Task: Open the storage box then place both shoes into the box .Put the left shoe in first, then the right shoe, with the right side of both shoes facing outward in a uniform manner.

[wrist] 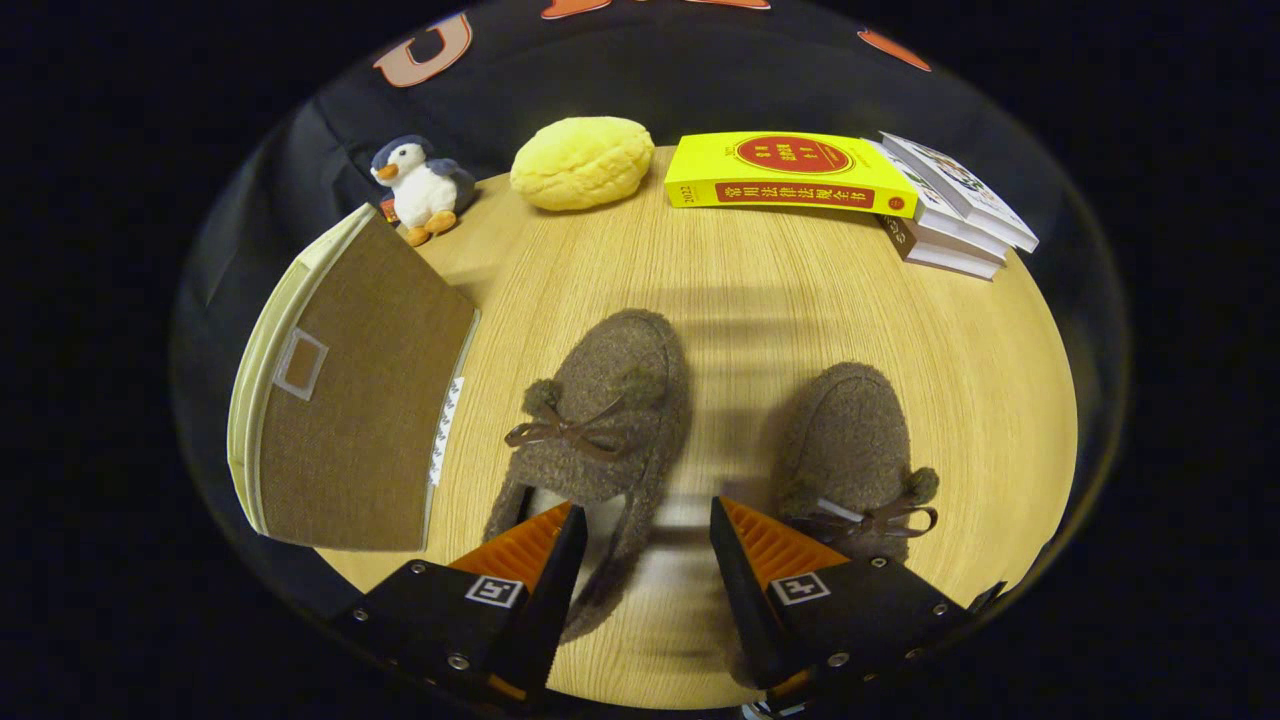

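A round table (760, 290) of pale wood stands against the dark cloth wall of the booth. On its near part lie two brown fuzzy shoes with little bows and pom-poms: the left-hand shoe (600, 400) lies just ahead of the gripper (640, 560), its heel end reaching down beside one finger, and the right-hand shoe (850, 450) sits beside the other finger, partly behind it. The jaws stand wide apart and hold nothing; bare tabletop shows in the gap between them. To the left of the shoes is the storage box (350, 400), a brown woven thing with a cream edge and a small label window, its flap seemingly shut (the fisheye bends it so much that I can't be sure how it stands). Further back on the table, well apart from the shoes, are a plush penguin (420, 188), a yellow bun-shaped cushion (582, 162), a yellow book (790, 170), and a small stack of pale books (955, 210) touching the yellow one.
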A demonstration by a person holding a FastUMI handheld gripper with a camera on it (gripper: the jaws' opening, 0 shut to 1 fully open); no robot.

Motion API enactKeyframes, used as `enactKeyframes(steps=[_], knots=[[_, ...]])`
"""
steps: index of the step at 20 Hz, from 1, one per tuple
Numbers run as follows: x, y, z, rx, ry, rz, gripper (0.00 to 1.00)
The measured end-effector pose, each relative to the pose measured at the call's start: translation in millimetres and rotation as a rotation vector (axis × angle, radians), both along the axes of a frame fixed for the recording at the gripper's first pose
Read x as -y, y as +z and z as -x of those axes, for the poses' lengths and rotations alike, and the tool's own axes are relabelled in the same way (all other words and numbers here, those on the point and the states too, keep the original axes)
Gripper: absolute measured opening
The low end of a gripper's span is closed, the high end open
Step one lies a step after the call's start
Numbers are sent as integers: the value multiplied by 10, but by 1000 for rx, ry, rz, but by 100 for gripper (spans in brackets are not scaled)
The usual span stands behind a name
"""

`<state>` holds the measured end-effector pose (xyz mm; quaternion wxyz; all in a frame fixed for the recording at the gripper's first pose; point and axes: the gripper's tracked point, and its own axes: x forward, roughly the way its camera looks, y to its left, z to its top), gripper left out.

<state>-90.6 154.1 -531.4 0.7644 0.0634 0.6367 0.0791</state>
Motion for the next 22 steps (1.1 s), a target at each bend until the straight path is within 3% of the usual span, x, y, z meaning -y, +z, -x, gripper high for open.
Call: enactKeyframes(steps=[5,7,10,12,14,16,22], knots=[[-70,-210,-140,33,-43,32,64],[-104,-260,-136,30,-52,30,54],[-138,-266,-139,24,-116,15,27],[-126,-265,-161,18,-208,-6,19],[-101,-247,-188,27,-230,-10,11],[-64,-186,-189,34,-239,12,5],[-304,334,-298,62,-244,-45,4]])
